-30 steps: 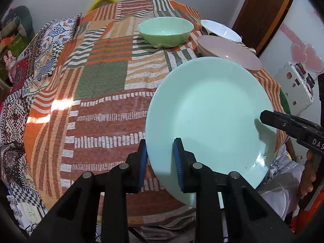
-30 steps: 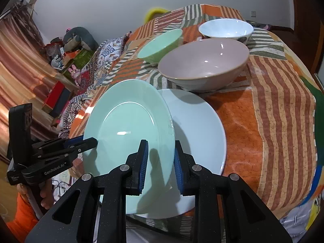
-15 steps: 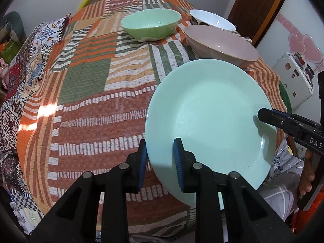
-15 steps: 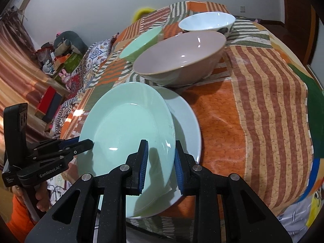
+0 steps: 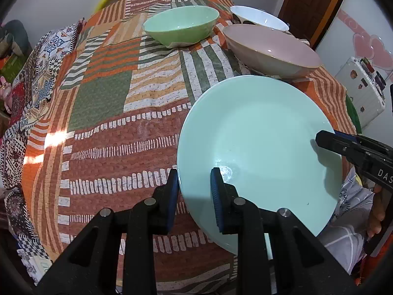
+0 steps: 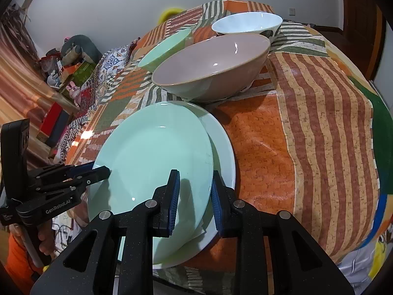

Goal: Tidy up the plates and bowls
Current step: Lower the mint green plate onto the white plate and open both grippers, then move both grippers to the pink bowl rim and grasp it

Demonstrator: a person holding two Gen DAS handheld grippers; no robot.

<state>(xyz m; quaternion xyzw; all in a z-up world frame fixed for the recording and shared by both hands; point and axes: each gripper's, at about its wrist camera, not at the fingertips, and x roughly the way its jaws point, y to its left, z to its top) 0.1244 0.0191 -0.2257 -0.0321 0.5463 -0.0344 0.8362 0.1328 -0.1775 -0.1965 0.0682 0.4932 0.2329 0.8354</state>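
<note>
Both my grippers grasp the same round mint-green ceramic plate [image 5: 258, 147]. My left gripper [image 5: 194, 191] is clenched on the plate's near-left rim: one blue pad sits under the rim, the other on the upper face. My right gripper [image 6: 194, 196] is clenched on the opposite edge of the plate; in the left wrist view its black fingertips reach onto the rim from the right.

The mint-green plate is tilted, over a round pale-blue plate [image 6: 224, 152] that lies flat on the table near its front edge. In the right wrist view the upper plate covers most of the lower one, leaving a crescent bare on the right. I cannot tell whether the two plates touch.

The table carries a patchwork cloth in orange, green and cream stripes [image 5: 103, 103]. Behind the plates stands a wide pinkish-beige bowl [image 6: 213, 68], close to the pale-blue plate's far rim. Further back: a mint-green bowl [image 5: 181, 25] on the left, a white bowl with dark spots [image 6: 248, 23] on the right.
</note>
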